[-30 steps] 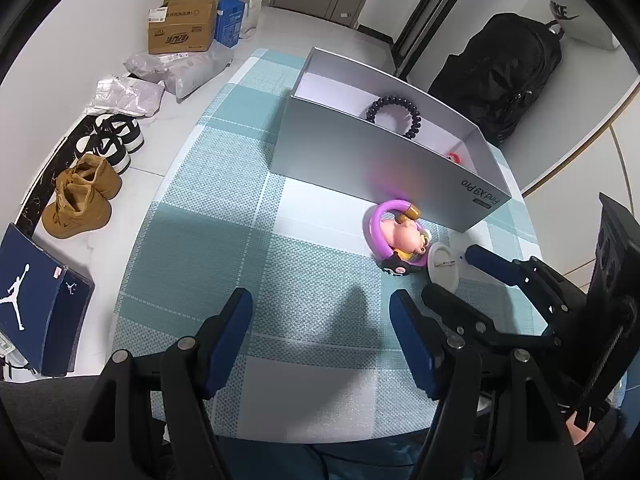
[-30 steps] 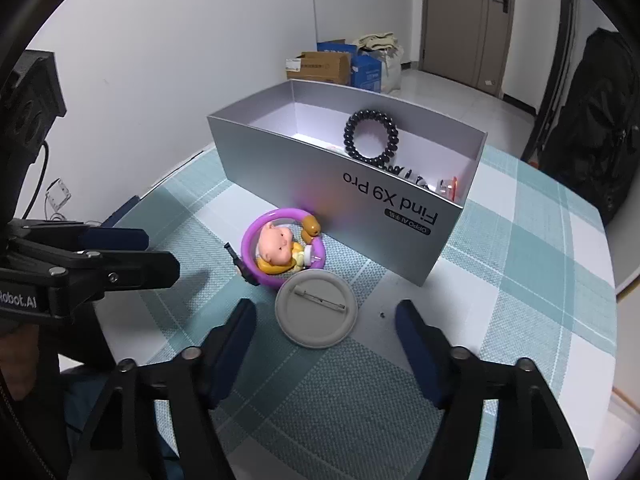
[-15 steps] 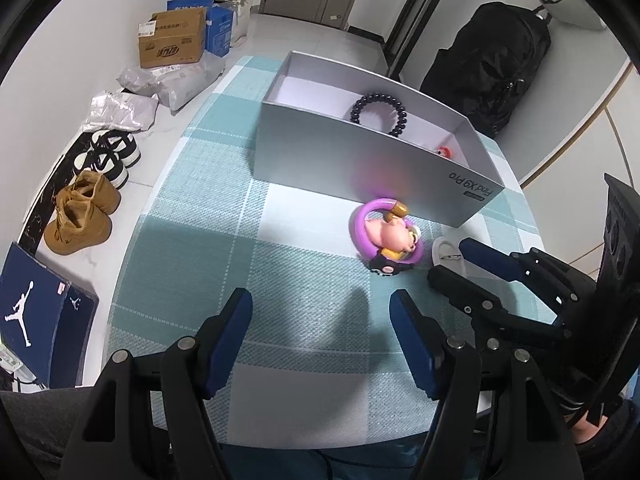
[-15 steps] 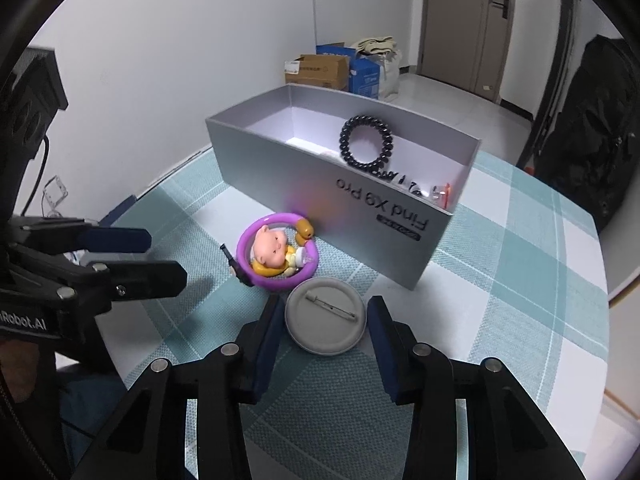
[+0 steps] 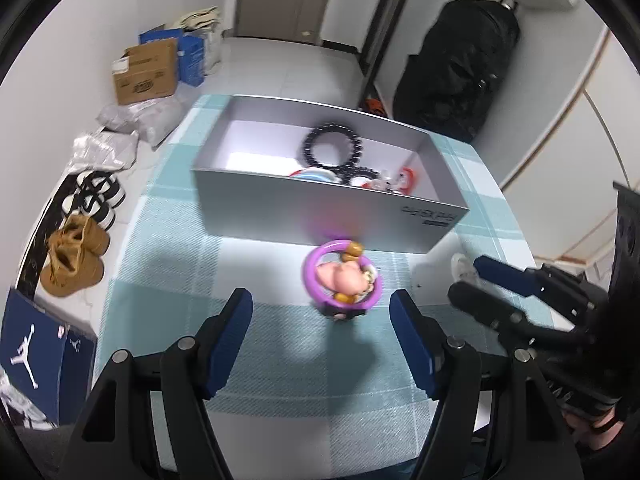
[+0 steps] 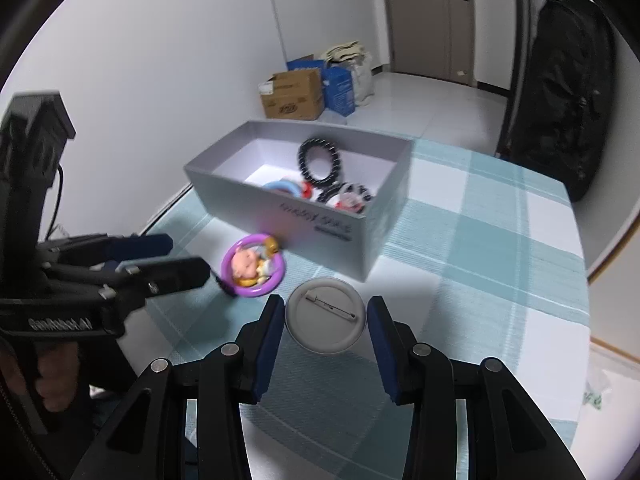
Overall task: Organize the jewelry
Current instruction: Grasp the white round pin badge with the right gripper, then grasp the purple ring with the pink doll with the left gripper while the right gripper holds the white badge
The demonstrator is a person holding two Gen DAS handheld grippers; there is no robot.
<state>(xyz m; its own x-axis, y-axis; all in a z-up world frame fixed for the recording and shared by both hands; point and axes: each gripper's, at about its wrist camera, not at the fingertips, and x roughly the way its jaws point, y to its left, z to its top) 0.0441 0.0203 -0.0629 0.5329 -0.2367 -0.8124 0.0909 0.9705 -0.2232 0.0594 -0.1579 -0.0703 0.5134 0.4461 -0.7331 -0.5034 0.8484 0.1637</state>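
A white round pin badge (image 6: 326, 314) sits back side up between the pads of my right gripper (image 6: 326, 328), which is shut on its edges; in the left wrist view only a sliver of the badge (image 5: 460, 268) shows at that gripper (image 5: 466, 278). My left gripper (image 5: 322, 320) hangs open just in front of a purple ring with a doll figure (image 5: 342, 280), lying on the checked cloth in front of the grey box (image 5: 320, 208). The box holds a black bead bracelet (image 5: 334, 146) and other small pieces. The right wrist view shows the left gripper (image 6: 190, 256) beside the purple ring (image 6: 254, 266).
The grey box (image 6: 280, 208) stands mid-table on a teal checked cloth (image 5: 168, 280). On the floor to the left are brown boots (image 5: 76, 264), a blue shoebox (image 5: 32, 340) and a cardboard carton (image 5: 146, 72). A black backpack (image 5: 460, 64) leans behind the table.
My right gripper's fingers closed in on the white badge and took hold of it, then moved with it. The left gripper shifted right, so the purple ring now lies ahead between its fingers.
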